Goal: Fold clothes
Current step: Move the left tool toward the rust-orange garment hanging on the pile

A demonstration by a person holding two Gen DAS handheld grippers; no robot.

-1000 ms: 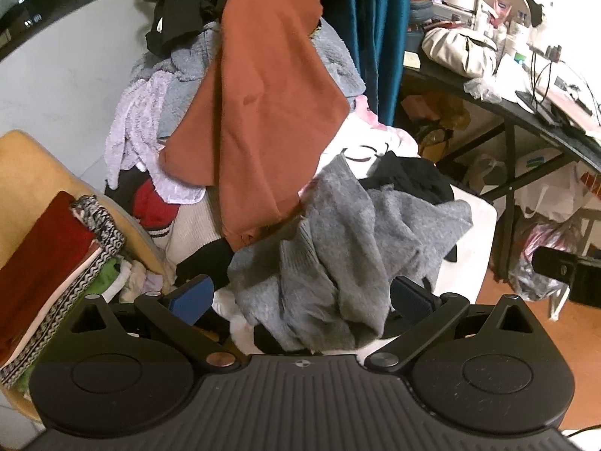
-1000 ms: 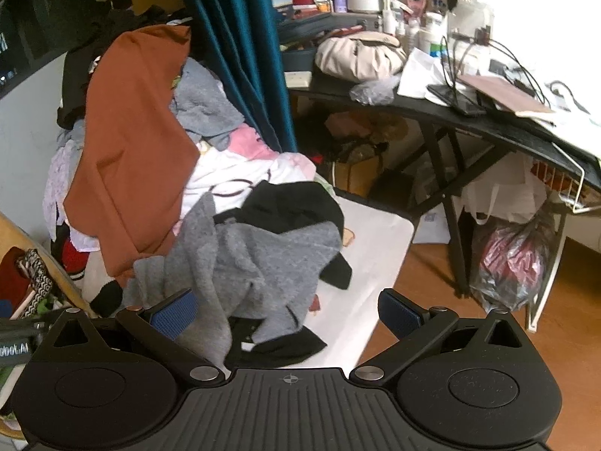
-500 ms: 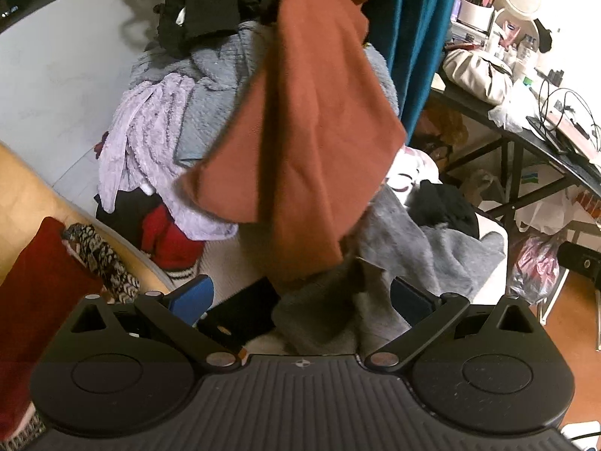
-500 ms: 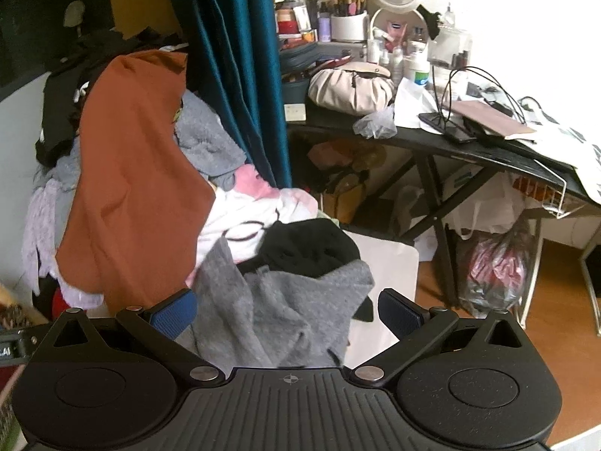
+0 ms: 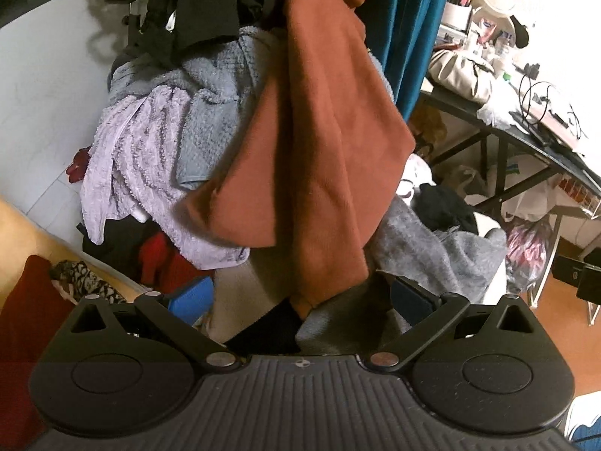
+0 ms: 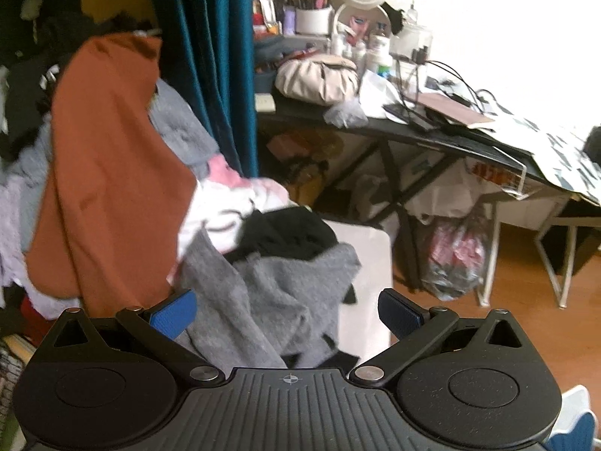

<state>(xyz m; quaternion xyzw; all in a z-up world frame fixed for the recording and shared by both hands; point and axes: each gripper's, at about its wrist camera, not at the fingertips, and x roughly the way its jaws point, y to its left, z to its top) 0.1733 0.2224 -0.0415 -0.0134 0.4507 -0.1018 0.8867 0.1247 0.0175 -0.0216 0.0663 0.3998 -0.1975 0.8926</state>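
Both grippers, left (image 5: 300,297) & right (image 6: 287,314), gape wide w/ nothing held, facing smooth rust cloth (image 5: 319,143), nubby grey knit (image 6: 270,300).

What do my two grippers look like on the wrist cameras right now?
Both look alike. The left gripper and right gripper each have a ribbed matte black body with a small crosshair mark at its centre, two round black discs at the sides, black linkage arms on silver pivot pins, and blue finger pads. No cables or sleeves show.
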